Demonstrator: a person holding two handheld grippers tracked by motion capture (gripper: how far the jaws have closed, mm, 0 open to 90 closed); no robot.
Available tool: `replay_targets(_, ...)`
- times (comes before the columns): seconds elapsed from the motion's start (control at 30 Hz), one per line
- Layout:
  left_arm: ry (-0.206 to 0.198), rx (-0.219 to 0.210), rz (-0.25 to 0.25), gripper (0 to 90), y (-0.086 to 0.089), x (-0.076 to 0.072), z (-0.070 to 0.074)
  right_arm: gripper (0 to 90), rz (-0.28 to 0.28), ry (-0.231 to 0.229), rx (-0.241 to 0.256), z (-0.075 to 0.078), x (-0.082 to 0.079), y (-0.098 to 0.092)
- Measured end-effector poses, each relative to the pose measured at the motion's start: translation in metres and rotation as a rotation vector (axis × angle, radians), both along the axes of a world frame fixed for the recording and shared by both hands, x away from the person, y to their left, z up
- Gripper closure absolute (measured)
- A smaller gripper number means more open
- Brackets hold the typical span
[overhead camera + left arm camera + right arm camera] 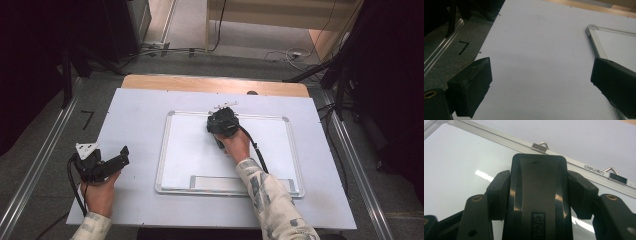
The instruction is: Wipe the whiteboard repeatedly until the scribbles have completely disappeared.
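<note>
Right gripper view: right gripper [537, 192] clamps eraser [538, 195] on whiteboard [454, 165].

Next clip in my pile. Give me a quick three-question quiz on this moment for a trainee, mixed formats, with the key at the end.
1. True or false: the right gripper is shut on the black eraser.
2. The whiteboard lies: A) on the floor B) on the table C) on a wall.
3. Fill in: the left gripper has its fingers ____ over bare table.

Key: 1 true; 2 B; 3 open.
</note>
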State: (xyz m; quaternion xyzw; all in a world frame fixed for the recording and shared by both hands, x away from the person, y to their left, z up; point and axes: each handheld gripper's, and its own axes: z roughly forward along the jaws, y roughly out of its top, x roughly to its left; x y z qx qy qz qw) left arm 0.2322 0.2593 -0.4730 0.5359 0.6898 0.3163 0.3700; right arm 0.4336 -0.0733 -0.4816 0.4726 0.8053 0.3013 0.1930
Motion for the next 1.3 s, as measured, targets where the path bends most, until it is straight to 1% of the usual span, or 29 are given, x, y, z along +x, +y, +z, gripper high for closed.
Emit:
replay_targets(0.73, 0.006, 0.009, 0.007, 4.0, -0.003, 0.001, -0.002, 38.1, -0.092, 0.003, 0.003, 0.001, 0.006, -0.059)
replay_targets(1.03, 0.010, 0.013, 0.007, 4.1, -0.004, 0.001, -0.002, 38.0, -0.115, 0.001, 0.003, 0.001, 0.006, -0.076)
replay_targets(1.3, 0.013, 0.015, 0.003, 4.0, -0.004, 0.002, -0.003, 38.1, -0.127, 0.001, 0.004, 0.001, 0.006, -0.086)
